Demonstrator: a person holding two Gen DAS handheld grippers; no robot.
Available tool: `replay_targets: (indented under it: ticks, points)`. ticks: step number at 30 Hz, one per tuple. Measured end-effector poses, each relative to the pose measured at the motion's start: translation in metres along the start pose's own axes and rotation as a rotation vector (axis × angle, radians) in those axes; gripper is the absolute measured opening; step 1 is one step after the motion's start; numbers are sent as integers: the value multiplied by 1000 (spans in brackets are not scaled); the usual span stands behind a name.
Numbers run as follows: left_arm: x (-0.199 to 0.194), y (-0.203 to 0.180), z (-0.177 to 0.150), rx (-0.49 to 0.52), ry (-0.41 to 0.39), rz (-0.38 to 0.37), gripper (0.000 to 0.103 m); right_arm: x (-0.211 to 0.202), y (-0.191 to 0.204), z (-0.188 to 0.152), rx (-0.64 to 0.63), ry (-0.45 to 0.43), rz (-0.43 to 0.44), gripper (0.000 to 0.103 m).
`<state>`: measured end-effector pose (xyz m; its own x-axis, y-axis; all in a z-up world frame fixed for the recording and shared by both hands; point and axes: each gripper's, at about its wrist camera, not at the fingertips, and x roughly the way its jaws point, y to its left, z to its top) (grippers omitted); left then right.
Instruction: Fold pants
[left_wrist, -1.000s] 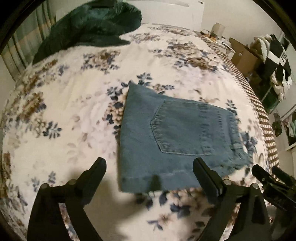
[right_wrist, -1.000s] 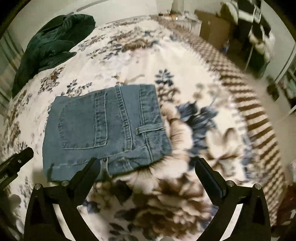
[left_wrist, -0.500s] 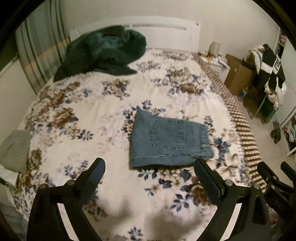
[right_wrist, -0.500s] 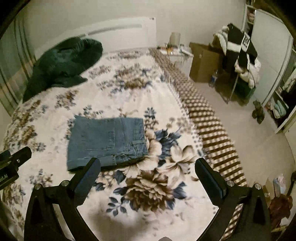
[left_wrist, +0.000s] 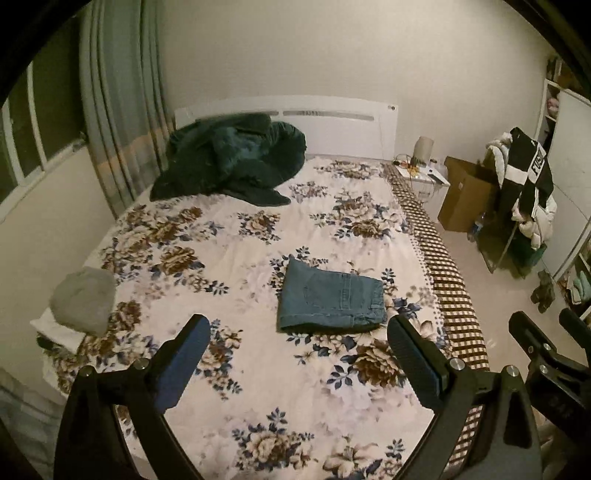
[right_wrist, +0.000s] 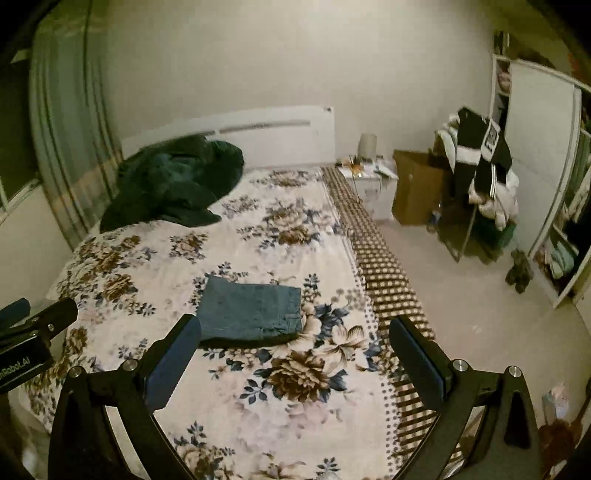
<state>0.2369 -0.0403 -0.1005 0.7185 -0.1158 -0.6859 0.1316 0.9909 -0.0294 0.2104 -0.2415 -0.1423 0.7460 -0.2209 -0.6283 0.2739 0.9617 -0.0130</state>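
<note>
we have both tools up and well clear of the bed (left_wrist: 229, 258). our left gripper (left_wrist: 297, 343) has its fingers spread wide with nothing between them, and our right gripper (right_wrist: 295, 343) is just as wide and just as empty. from the left wrist view the right tool shows at the far right edge, beside ours, not touching anything

the pants (left_wrist: 330, 301) lie near the middle of the flowered blanket, toward the side with the striped border (left_wrist: 448, 280). they are a compact denim rectangle, layers stacked, a back pocket facing up and the waistband end toward the striped side. the edges look fairly square, though the near edge seems a little thick and rounded where the layers meet. a dark green blanket (left_wrist: 232, 162) is heaped near the headboard, well apart from them

we judge the folding itself done, and this looks like the closing step, standing off from the finished bundle. if anything is left, the next move calls only for a light press or tuck along that near edge, coming down from above without dragging the top layer out of line
</note>
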Motion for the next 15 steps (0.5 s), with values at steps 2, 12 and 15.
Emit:
replay_targets:
  ticks: [2, 12, 15]
  points:
    - [-24, 0, -4, -2, -14, 8, 98, -31, -2, 1, -5, -17, 13, 103]
    - [-93, 8, -8, -21, -43, 4, 98, -155, 1, 5, -55, -59, 30, 103]
    - [-103, 13, -10, -6, -47, -3, 98, -176, 5, 7, -56, -67, 28, 103]
